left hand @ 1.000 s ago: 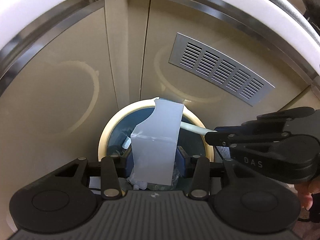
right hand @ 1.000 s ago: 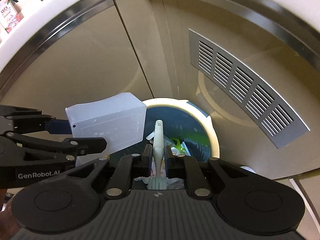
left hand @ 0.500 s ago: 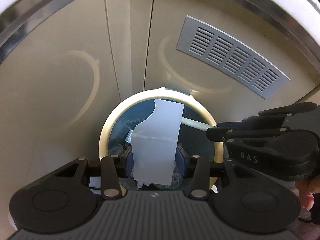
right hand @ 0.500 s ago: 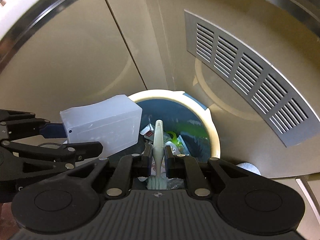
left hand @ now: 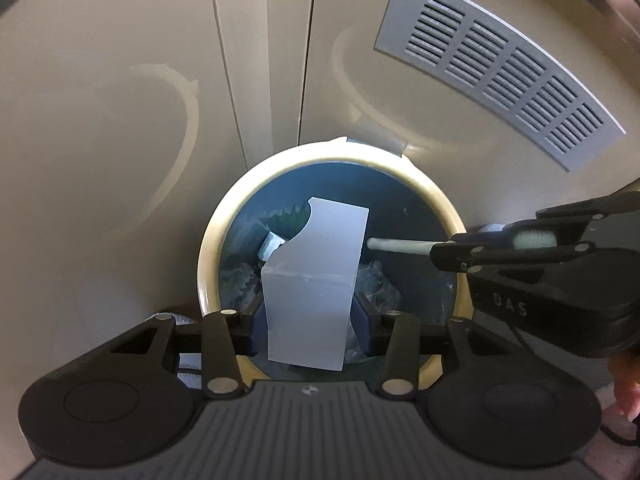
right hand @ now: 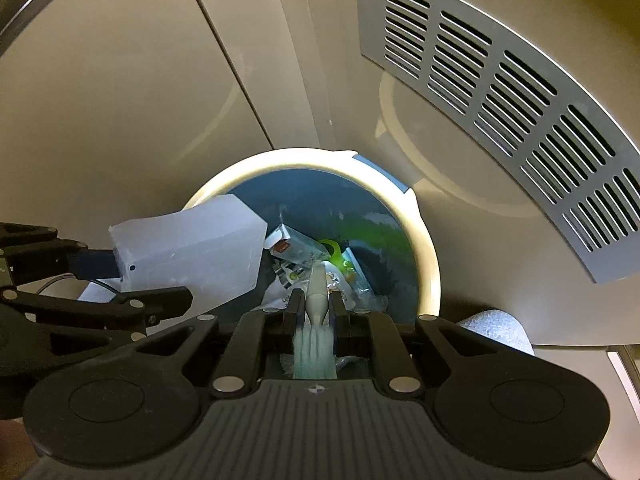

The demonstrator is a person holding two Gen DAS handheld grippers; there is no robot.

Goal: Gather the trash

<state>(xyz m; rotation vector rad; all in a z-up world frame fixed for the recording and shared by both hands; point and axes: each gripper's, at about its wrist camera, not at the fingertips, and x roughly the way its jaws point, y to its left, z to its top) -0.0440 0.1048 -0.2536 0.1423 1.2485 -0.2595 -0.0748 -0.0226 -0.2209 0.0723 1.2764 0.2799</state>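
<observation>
Beige cabinet (left hand: 120, 120), grey vent (right hand: 500, 100) behind trash-filled bin (right hand: 428, 264).

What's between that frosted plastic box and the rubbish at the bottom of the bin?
Nothing but air. In the left wrist view the plastic box, clamped in the left tool, hangs over the bin mouth, clear of the trash below.

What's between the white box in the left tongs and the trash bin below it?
Nothing visible. The white box, clamped in the left tongs, hangs right over the open mouth of the trash bin; only earlier trash lies inside.
</observation>
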